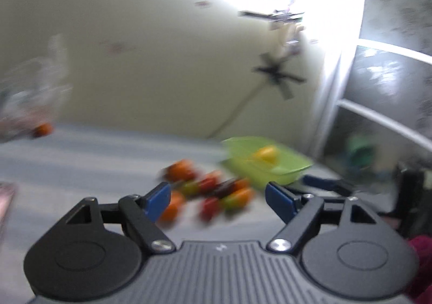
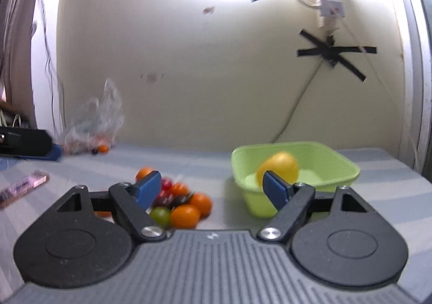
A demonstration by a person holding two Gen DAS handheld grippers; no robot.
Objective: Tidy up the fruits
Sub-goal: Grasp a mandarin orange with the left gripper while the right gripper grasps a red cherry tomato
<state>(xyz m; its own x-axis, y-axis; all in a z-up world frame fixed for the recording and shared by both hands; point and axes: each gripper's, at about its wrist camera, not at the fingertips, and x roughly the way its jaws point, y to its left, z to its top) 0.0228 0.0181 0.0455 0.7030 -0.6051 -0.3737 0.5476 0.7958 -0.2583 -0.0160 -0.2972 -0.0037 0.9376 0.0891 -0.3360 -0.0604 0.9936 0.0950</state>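
The desk [image 2: 270,158], under a striped grey cloth, carries a green basket [image 2: 348,169] holding one yellow fruit [image 2: 280,165], and left of it a heap of small orange, red and green fruits [image 2: 186,207]. The right hand-held gripper [image 2: 210,190] hangs spread and empty, the heap just ahead by its left finger. The left hand-held gripper [image 1: 218,196], likewise spread and empty, faces the heap squarely.

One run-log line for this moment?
left gripper: open, empty | right gripper: open, empty | yellow fruit in green plastic basket | small orange, red, green fruits loose on table
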